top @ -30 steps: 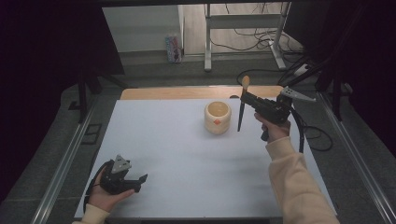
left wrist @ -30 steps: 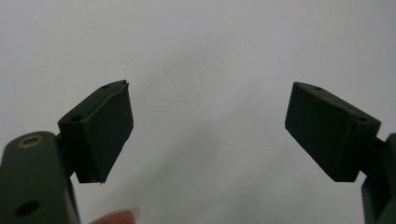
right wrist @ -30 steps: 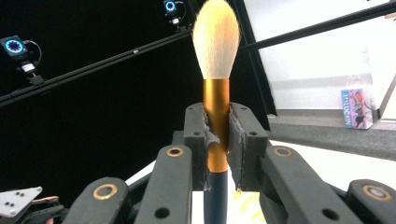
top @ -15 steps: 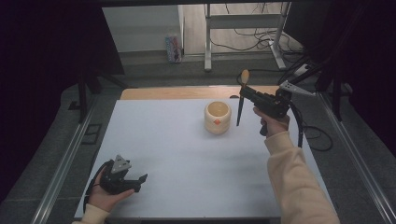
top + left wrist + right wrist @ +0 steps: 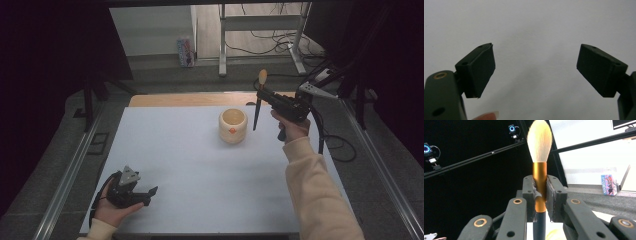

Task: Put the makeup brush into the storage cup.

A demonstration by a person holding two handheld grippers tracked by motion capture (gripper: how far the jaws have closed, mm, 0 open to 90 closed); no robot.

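My right gripper (image 5: 261, 93) is shut on a makeup brush (image 5: 258, 102), held upright in the air just right of a cream cup (image 5: 233, 125) on the white table (image 5: 190, 165). In the right gripper view the pads (image 5: 528, 195) clamp the brush's copper ferrule (image 5: 540, 180), with pale bristles above and a dark handle below. The brush's dark handle hangs down beside the cup's right side, apart from it. My left gripper (image 5: 150, 196) rests in a hand at the table's front left, its jaws wide open over bare table with nothing between its fingertips (image 5: 480, 71).
A wooden board (image 5: 190, 99) lies along the table's far edge. Metal rails (image 5: 75, 170) run down both sides. Cables (image 5: 330, 145) trail off the right side. A small colourful box (image 5: 185, 51) stands on the floor beyond, near a metal stand's legs (image 5: 222, 47).
The right gripper with the brush has shifted slightly left and up, toward the cup. The left gripper has stayed where it was.
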